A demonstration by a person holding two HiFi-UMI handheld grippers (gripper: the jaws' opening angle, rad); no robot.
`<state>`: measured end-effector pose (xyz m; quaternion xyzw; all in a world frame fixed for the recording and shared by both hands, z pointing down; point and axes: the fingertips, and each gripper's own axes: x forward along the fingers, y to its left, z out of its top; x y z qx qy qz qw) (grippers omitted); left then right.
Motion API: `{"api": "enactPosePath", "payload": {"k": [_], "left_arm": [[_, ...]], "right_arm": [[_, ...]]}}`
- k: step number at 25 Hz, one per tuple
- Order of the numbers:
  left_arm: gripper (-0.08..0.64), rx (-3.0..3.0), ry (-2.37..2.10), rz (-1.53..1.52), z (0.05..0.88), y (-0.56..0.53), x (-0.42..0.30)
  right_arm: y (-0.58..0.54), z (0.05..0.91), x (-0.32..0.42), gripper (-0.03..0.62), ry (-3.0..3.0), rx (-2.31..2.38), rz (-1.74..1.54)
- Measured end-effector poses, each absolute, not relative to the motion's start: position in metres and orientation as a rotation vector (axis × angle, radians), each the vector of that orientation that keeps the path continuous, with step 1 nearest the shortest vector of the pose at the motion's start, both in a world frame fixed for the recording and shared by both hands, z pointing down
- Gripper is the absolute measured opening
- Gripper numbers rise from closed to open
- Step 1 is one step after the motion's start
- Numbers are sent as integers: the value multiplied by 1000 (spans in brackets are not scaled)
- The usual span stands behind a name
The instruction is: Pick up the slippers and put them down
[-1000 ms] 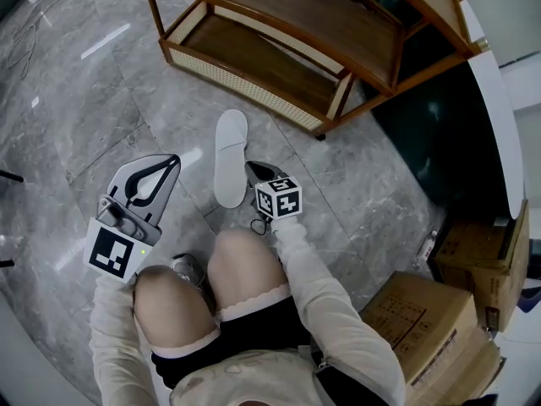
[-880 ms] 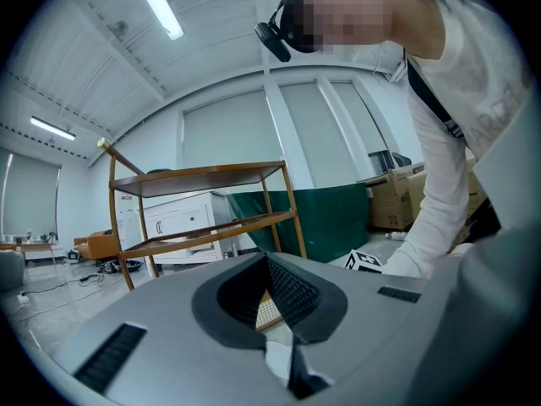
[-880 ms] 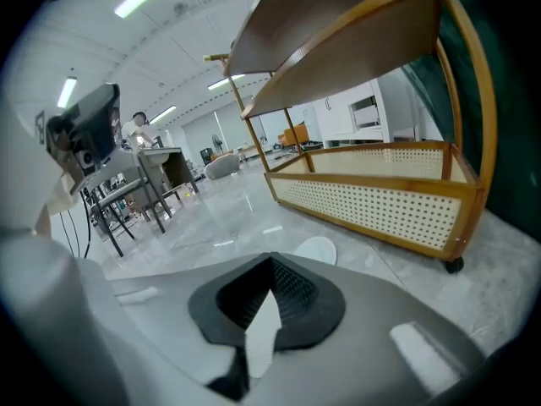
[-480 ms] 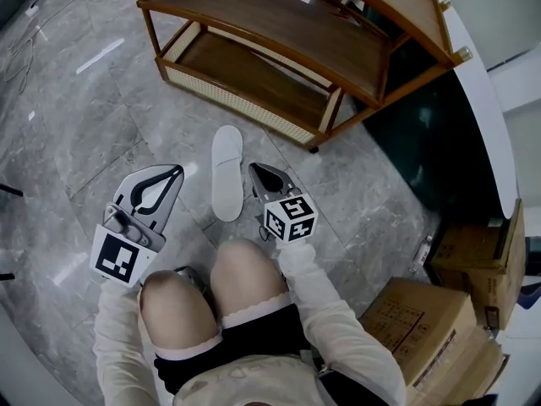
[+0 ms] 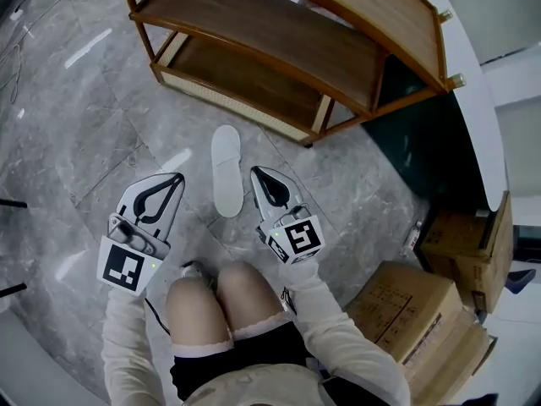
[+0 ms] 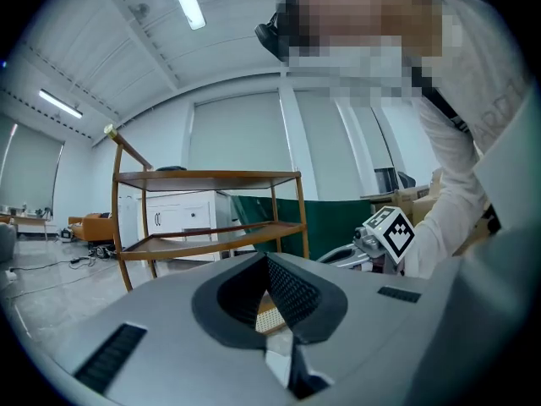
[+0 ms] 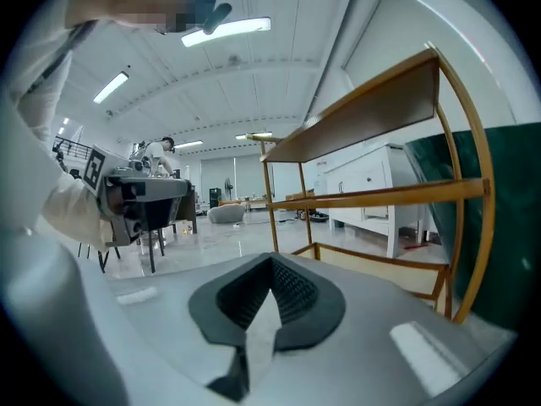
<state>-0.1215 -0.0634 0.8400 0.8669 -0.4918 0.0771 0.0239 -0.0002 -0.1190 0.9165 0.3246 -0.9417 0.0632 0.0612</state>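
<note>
Left gripper and right gripper side by side, apart, tips pointing forward; fingers of each closed together, nothing between; pale-sleeved forearms reach forward either side of bare knees.

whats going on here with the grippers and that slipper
A person holds a two-jaw gripper in each hand over a grey marble floor. One white slipper lies flat on it in front of a wooden shelf rack; in the head view it shows between the two grippers. Neither touches it: the left gripper and the right gripper both have their jaws together and hold nothing. No second slipper is in view.
</note>
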Motion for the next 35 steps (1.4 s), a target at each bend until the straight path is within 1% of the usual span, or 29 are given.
{"api": "enactPosePath", "payload": {"k": [3, 8, 11, 26, 35], "left_arm": [[3, 2650, -1528, 229, 817, -67, -129], [3, 2632, -1519, 244, 762, -64, -128], [3, 2641, -1525, 266, 719, -58, -121], [3, 2557, -1599, 168, 488, -8, -89], [3, 2556, -1667, 130, 381, 18, -61]], "right_arm": [[-118, 876, -2, 9, -2871, 1013, 141], [-115, 803, 0, 9, -2889, 1043, 149], [-108, 758, 4, 9, -2867, 1040, 122], [-60, 505, 39, 9, -2910, 974, 35], [-30, 398, 68, 9, -2928, 946, 29]]}}
